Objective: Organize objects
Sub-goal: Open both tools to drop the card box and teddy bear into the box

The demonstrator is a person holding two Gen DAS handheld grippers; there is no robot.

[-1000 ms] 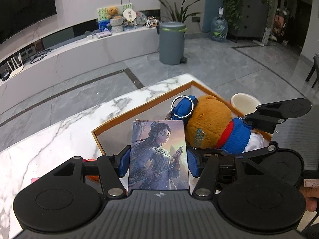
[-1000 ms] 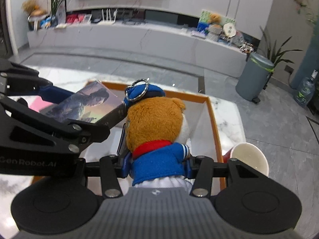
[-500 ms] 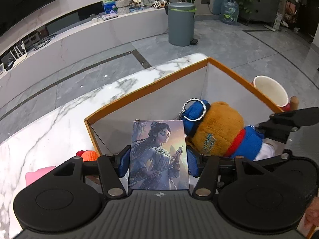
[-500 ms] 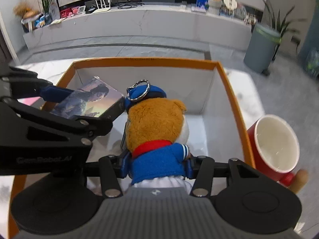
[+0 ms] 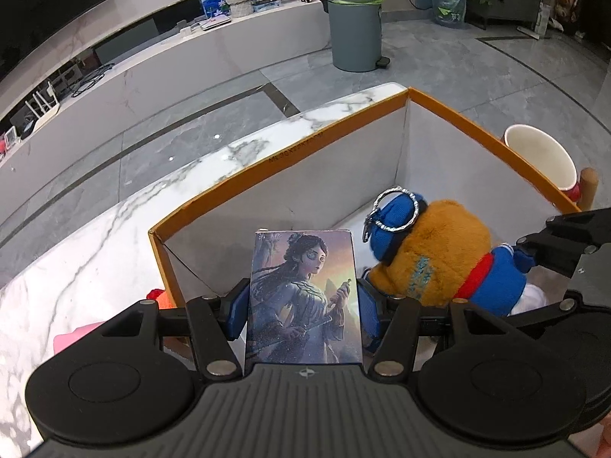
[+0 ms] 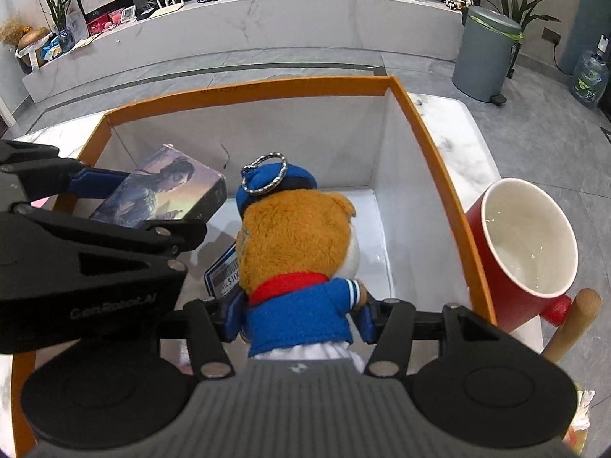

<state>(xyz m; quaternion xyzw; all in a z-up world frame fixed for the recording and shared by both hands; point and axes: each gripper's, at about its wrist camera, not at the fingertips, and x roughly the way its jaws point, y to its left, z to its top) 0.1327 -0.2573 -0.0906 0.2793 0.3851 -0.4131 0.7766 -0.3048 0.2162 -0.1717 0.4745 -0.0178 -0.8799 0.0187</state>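
An orange-rimmed cardboard box point(image 5: 305, 145) point(image 6: 248, 95) with white inner walls stands on the marble table. My left gripper point(image 5: 303, 305) point(image 6: 152, 206) is shut on a card box printed with a painted woman point(image 5: 303, 297) point(image 6: 160, 194), held low inside the box's left part. My right gripper point(image 6: 299, 316) point(image 5: 534, 271) is inside the box too. A brown plush bear point(image 6: 298, 240) point(image 5: 431, 255) in a blue cap and shirt, with a key ring, lies between its jaws. Those jaws are opening, and the pads stand just off the bear's shirt.
A red mug point(image 6: 530, 236) point(image 5: 542, 156) with a white inside and a wooden handle leans just outside the box's right wall. A red-orange item point(image 5: 160, 297) and a pink one point(image 5: 72, 339) lie left of the box. The table edge runs behind the box.
Both grippers sank into the box and tipped downward. The right jaws spread apart around the bear. The left gripper kept its hold on the card box.
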